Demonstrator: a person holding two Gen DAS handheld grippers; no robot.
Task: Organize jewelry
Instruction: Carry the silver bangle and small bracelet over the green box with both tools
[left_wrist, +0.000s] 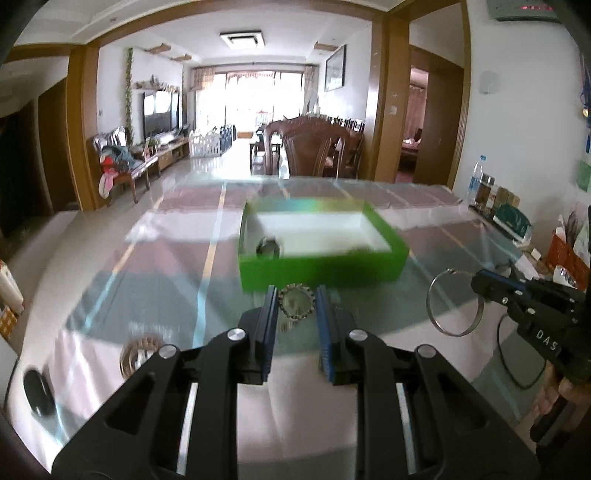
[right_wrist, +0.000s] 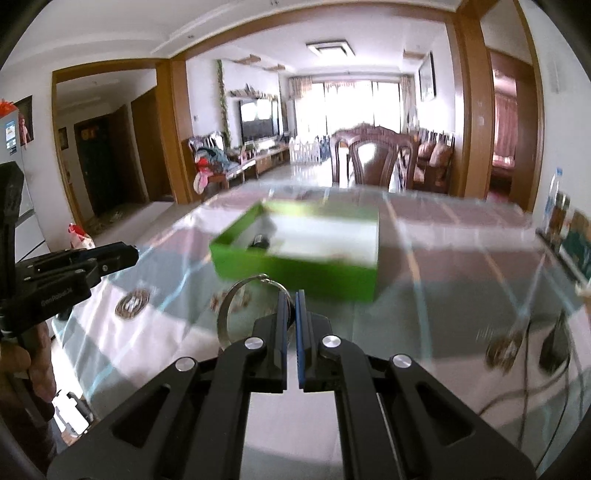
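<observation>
A green box (left_wrist: 321, 271) with a white inside stands on the glass-topped table, and a dark ring-shaped piece (left_wrist: 267, 246) lies in its near left corner. My left gripper (left_wrist: 296, 300) is shut on a small beaded bracelet (left_wrist: 295, 303), held just short of the box's near wall. To the right, my right gripper (left_wrist: 476, 283) is shut on a thin silver bangle (left_wrist: 453, 303) that hangs to its left. In the right wrist view the right gripper (right_wrist: 293, 300) pinches the bangle (right_wrist: 236, 306) in front of the green box (right_wrist: 295, 269). The left gripper (right_wrist: 133, 254) is at the left.
A gold bracelet (left_wrist: 140, 356) and a black round object (left_wrist: 37, 393) lie on the table at the near left. Another gold bracelet (right_wrist: 504, 349), a dark flat object (right_wrist: 552, 347) and a cable (right_wrist: 517, 398) lie at the right. Bottles and jars (left_wrist: 491, 195) line the right edge.
</observation>
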